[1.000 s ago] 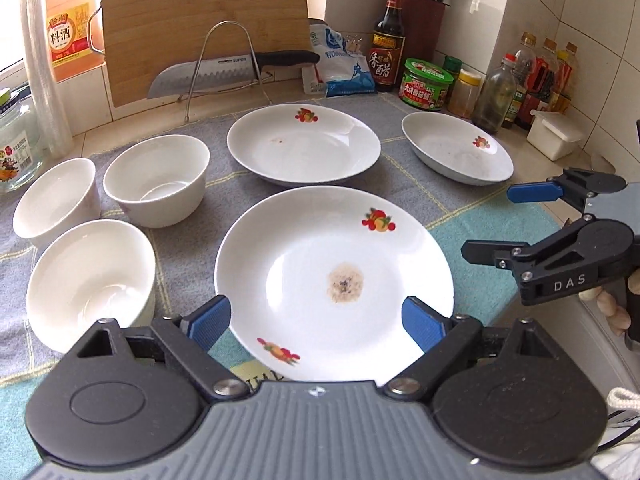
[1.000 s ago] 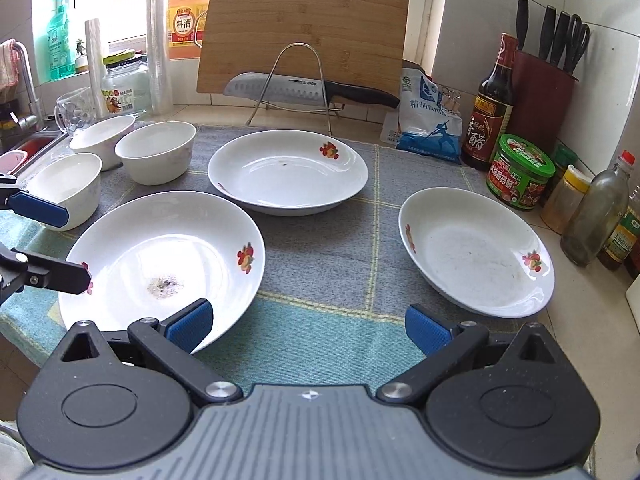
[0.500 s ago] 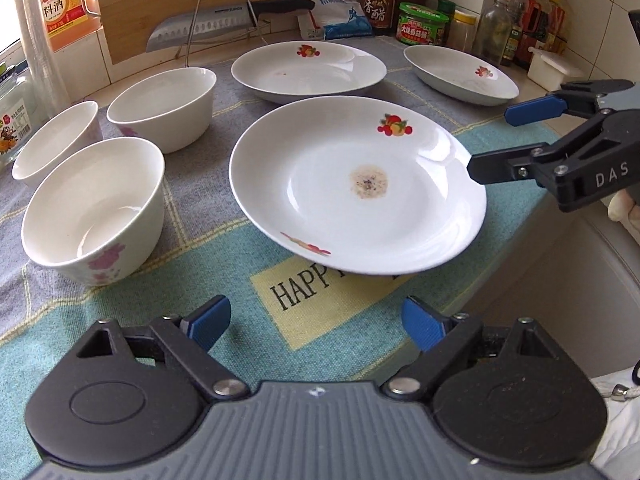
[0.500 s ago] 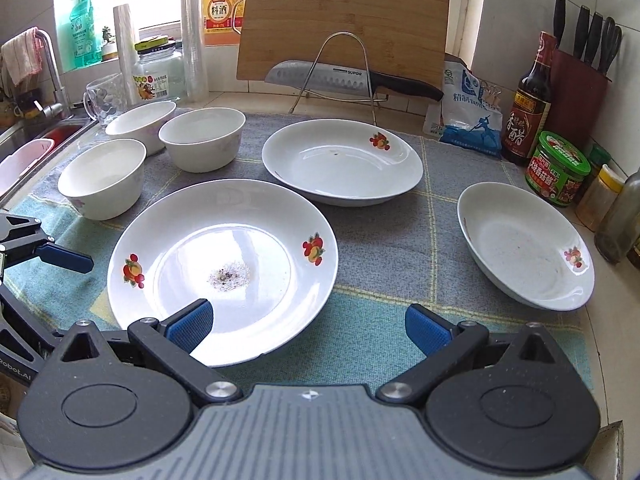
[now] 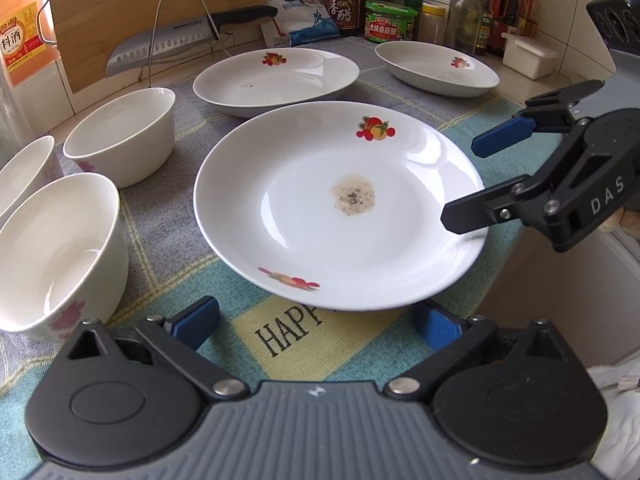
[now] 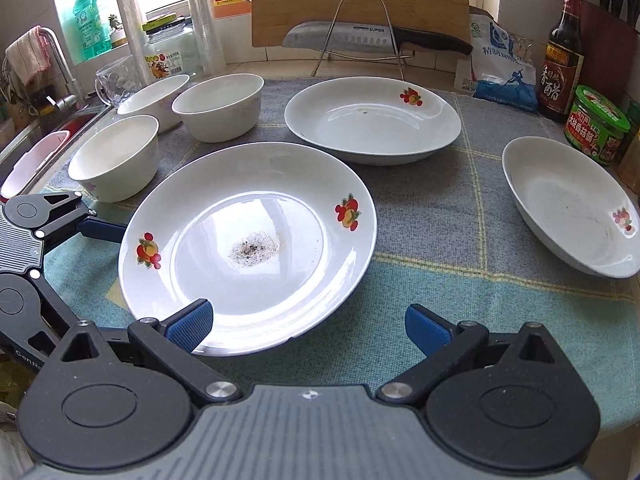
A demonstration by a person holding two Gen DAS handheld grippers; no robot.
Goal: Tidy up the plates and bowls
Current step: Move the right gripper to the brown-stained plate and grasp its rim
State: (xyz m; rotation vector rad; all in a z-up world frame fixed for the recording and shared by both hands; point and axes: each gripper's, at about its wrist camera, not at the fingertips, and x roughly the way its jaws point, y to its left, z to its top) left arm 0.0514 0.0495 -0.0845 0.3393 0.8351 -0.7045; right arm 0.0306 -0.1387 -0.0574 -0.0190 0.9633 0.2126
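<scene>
Plate (image 5: 340, 208) with a stain sits between both open tools.

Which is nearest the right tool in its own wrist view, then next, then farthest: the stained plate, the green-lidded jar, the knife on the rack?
1. Stained plate, just ahead, left.
2. Green-lidded jar, far right.
3. Knife, back centre on rack.
</scene>
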